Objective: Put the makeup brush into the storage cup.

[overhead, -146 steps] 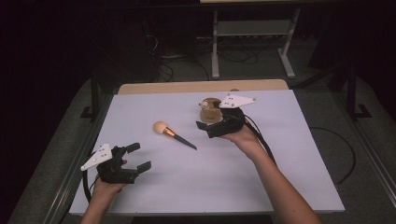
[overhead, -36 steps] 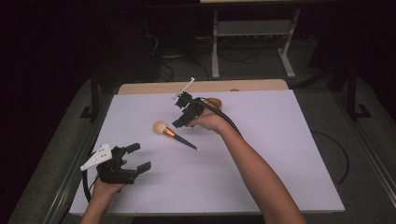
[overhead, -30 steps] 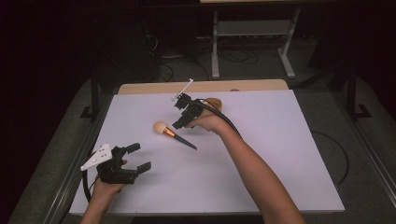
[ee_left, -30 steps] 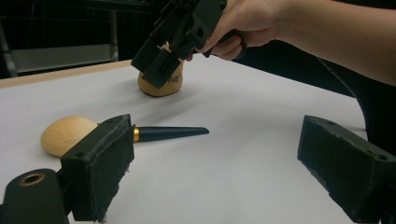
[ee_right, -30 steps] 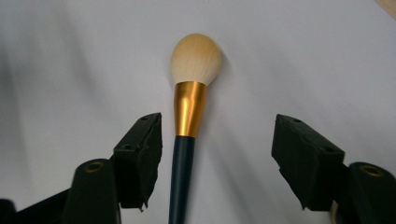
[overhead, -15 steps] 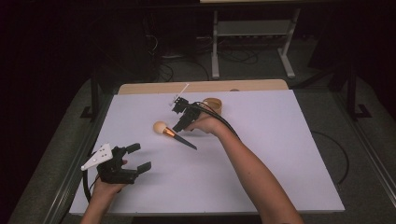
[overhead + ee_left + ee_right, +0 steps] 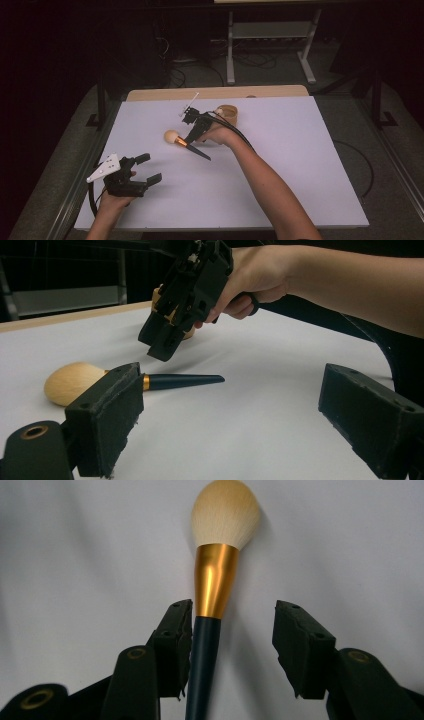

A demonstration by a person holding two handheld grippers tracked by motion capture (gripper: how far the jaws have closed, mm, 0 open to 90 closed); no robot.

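Note:
A makeup brush (image 7: 186, 145) lies flat on the white table (image 7: 300, 150), with a cream bristle head, a gold ferrule and a dark handle. My right gripper (image 7: 192, 135) stands open just over its handle, tilted down. In the right gripper view the brush (image 7: 215, 575) runs up between the jaws, and its handle is close against the left one; the right gripper (image 7: 233, 612) has nothing clamped. My left gripper (image 7: 149, 168) rests open at the table's front left, empty. From the left gripper (image 7: 230, 390) I see the brush (image 7: 175, 382) and, above it, the right gripper (image 7: 159, 342).
A small wooden cup (image 7: 229, 114) stands just behind the right hand, partly hidden by the gripper as seen from the left (image 7: 156, 294). A wooden strip (image 7: 215, 93) edges the table's far side. On the dark floor beyond are a metal stand (image 7: 270, 35) and cables.
The right gripper left the wooden cup, swung left and came down over the brush handle with its jaws open. The left gripper and the brush stayed where they were.

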